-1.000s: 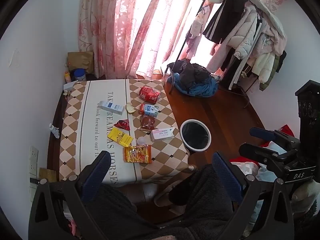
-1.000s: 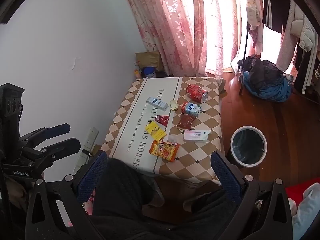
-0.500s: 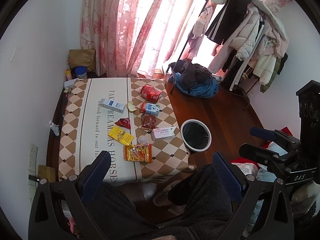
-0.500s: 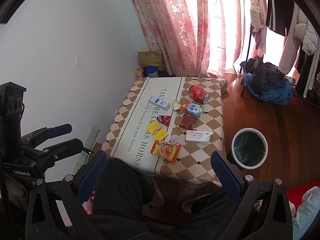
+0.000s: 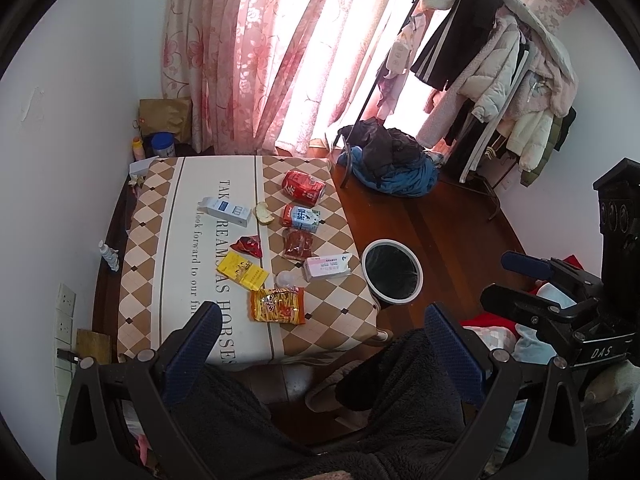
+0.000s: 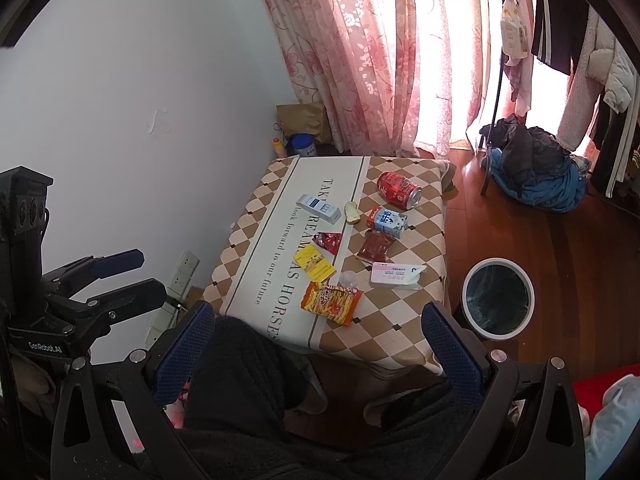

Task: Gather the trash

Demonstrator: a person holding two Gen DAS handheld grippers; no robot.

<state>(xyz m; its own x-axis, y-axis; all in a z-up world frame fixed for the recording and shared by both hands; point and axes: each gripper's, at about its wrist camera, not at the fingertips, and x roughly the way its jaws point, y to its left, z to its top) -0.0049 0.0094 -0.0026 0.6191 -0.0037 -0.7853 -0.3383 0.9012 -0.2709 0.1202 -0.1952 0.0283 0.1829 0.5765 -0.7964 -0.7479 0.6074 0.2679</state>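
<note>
Since the earlier frames your view has eased slightly closer to the worktop (image 5: 192, 216); no item on it has moved. Both your grippers are raised well short of it: the left gripper (image 5: 320, 344) and the right gripper (image 6: 316, 340) each stand with jaws spread wide and nothing between them.

Ahead lies the checkered cloth-covered worktop on a wooden floor (image 6: 560, 240), backed by pink curtains (image 5: 248, 52). One white-rimmed bin (image 6: 498, 298) stands on the floor ahead and right of your right gripper, beside the worktop.

Trash counted on the worktop, ahead of both grippers: one red can (image 5: 304, 188), one blue-white box (image 5: 226, 211), one milk carton (image 5: 301, 218), one pink tissue pack (image 5: 327, 267), one orange snack bag (image 5: 277, 306), one yellow packet (image 5: 242, 271), two dark red wrappers.
</note>
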